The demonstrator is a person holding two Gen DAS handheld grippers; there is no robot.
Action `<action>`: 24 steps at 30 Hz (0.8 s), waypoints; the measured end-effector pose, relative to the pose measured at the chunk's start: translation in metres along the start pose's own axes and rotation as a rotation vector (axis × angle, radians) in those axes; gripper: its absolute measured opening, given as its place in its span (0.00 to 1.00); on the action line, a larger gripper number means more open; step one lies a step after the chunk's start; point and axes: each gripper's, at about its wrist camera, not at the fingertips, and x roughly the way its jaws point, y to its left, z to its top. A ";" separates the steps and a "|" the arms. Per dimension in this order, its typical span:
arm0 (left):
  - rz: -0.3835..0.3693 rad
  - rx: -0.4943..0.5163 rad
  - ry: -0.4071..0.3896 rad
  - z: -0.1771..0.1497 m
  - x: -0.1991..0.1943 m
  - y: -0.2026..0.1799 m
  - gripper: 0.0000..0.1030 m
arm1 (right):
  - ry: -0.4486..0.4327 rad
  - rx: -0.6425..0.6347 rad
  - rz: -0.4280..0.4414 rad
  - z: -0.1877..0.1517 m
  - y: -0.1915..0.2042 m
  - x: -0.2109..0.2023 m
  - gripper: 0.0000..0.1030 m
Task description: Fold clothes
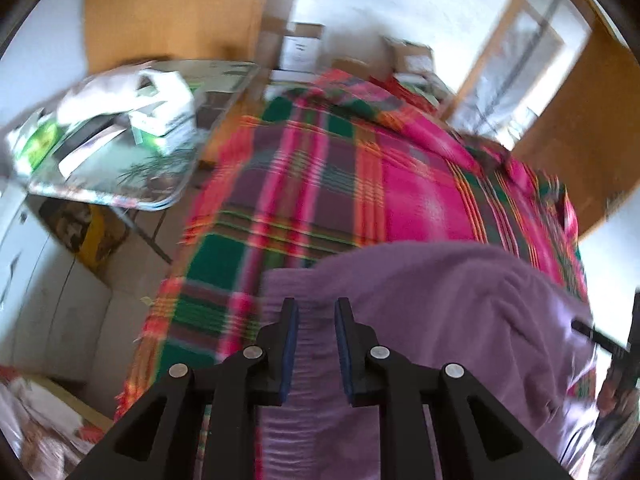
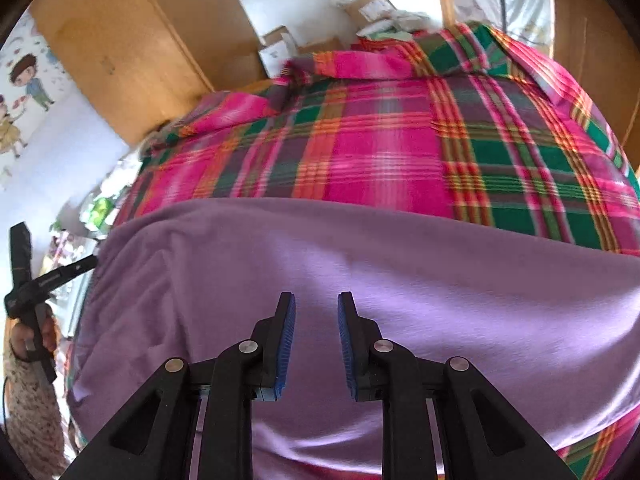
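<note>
A purple garment (image 1: 440, 300) (image 2: 360, 272) lies spread over a bed covered by a pink, green and orange plaid blanket (image 1: 340, 168) (image 2: 380, 140). My left gripper (image 1: 316, 312) hovers over the garment's left part, near a ribbed edge, jaws apart with nothing between them. My right gripper (image 2: 316, 308) hangs open above the garment's middle, also holding nothing. In the right wrist view the left gripper's body (image 2: 28, 280) shows at the far left, held in a hand. Both views are motion-blurred.
A folding table (image 1: 120, 192) cluttered with bags and papers stands left of the bed. Cardboard boxes (image 2: 280, 46) are stacked beyond the bed's far end. Wooden doors (image 2: 132, 48) and a window frame (image 1: 532, 60) line the walls. A white cabinet (image 1: 36, 272) stands at lower left.
</note>
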 end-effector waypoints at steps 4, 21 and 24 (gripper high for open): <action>-0.035 -0.047 0.040 -0.008 -0.003 0.020 0.28 | -0.021 -0.046 0.036 -0.009 0.027 -0.013 0.22; -0.474 -0.228 0.143 -0.022 0.006 0.046 0.32 | 0.031 -0.121 0.192 -0.072 0.130 -0.001 0.22; -0.483 -0.170 0.112 -0.023 -0.008 0.038 0.32 | 0.049 -0.134 0.199 -0.077 0.140 0.006 0.22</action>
